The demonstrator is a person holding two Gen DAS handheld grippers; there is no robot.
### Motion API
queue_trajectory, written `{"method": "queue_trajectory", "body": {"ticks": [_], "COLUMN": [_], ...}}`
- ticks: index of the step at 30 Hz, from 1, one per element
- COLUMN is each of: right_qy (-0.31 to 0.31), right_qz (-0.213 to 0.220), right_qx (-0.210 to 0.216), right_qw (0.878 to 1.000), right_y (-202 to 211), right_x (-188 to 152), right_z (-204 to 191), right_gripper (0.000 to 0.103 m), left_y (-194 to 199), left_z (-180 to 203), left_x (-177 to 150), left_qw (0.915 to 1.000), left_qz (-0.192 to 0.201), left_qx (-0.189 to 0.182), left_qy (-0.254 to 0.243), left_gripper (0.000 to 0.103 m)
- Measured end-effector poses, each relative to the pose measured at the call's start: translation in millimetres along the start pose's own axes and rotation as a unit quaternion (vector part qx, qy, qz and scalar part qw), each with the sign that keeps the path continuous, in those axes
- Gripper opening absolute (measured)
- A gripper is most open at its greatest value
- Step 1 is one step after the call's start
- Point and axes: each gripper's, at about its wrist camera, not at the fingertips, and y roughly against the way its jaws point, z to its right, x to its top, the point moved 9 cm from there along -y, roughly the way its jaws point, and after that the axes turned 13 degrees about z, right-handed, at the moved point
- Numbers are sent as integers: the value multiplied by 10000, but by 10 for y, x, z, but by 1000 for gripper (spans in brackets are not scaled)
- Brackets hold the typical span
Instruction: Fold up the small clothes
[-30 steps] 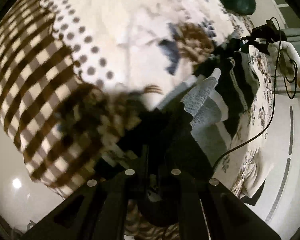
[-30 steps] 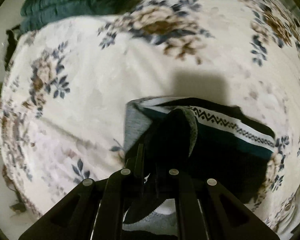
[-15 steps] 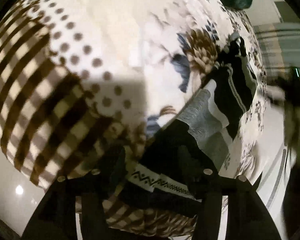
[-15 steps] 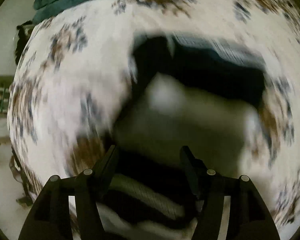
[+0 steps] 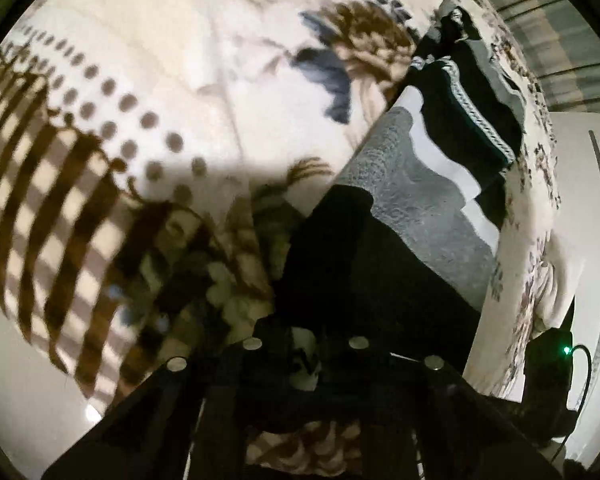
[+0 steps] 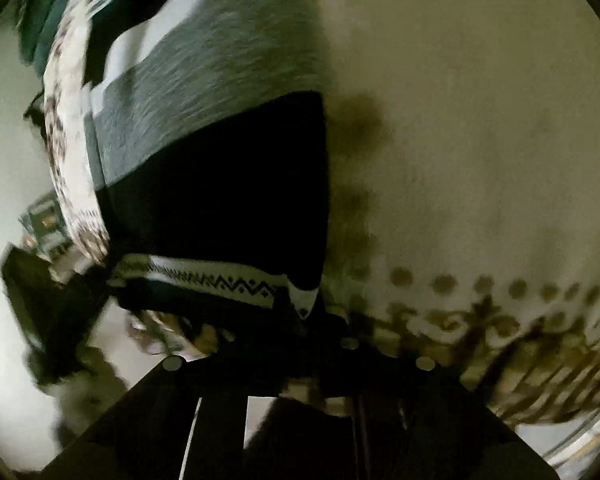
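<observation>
Knitted striped garment (image 5: 416,200) lies flat on plush floral blanket (image 5: 204,40).

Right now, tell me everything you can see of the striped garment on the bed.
The striped garment is a small knitted-looking piece in broad black, grey, white and dark teal bands, with a white zigzag-patterned trim along one edge. It lies partly folded and rumpled on the floral bedcover, near the bed's edge. The left tool and the right tool are both shut on its near black and trimmed edge.
</observation>
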Motion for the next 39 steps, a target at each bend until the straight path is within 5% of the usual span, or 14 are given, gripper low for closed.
{"method": "queue_trajectory", "body": {"ticks": [4,9,11,12,13,14,20,24,28,30,31,32,37,39], "right_qy": [49,27,49,66,58,21,-196,-290,-642,-826,-884,-938,-1057,-1035], "right_qz": [19,-148,-15,135,276,484,1385,2148,2499,2570,2565,2575,2597,2567], "right_qx": [-184,-86,39,123,195,253,473,452,672,752,782,762,756,735], "right_qw": [9998,9999,10000,9998,9994,9985,9890,9752,9638,9599,9593,9587,9569,9581], "right_y": [23,175,391,548,685,862,1462,1732,1760,1711,1671,1647,1502,1440], "right_x": [-171,7,151,253,389,569,1866,2968,3910,4278,4410,4537,4851,4962], "right_z": [134,95,37,13,-7,-20,-11,-37,-182,-206,-202,-186,-200,-222], "right_gripper": [7,15,30,48,59,61,61,61,61,61,61,61,60,60], "left_y": [-54,153,371,461,506,533,-40,-699,-1414,-1739,-1824,-1899,-1743,-1720], "left_z": [-58,38,201,326,428,576,1558,2113,2476,2592,2615,2640,2649,2572], "left_x": [-118,23,201,337,461,659,1947,2757,3254,3399,3419,3449,3613,3699], "left_qw": [9997,9990,9997,9998,9997,9990,9877,9812,9757,9718,9697,9667,9613,9654], "left_qz": [-208,-371,-174,-37,75,253,849,923,746,615,599,621,956,962], "left_qx": [111,224,131,22,-85,-256,-1091,-1247,-957,-809,-736,-724,-1090,-1194], "left_qy": [-48,48,-87,-181,-227,-274,-729,-1150,-1827,-2129,-2252,-2376,-2342,-2111], "left_gripper": [9,15,29,37,58,67,67,67,67,65,56,13,7,7]}}
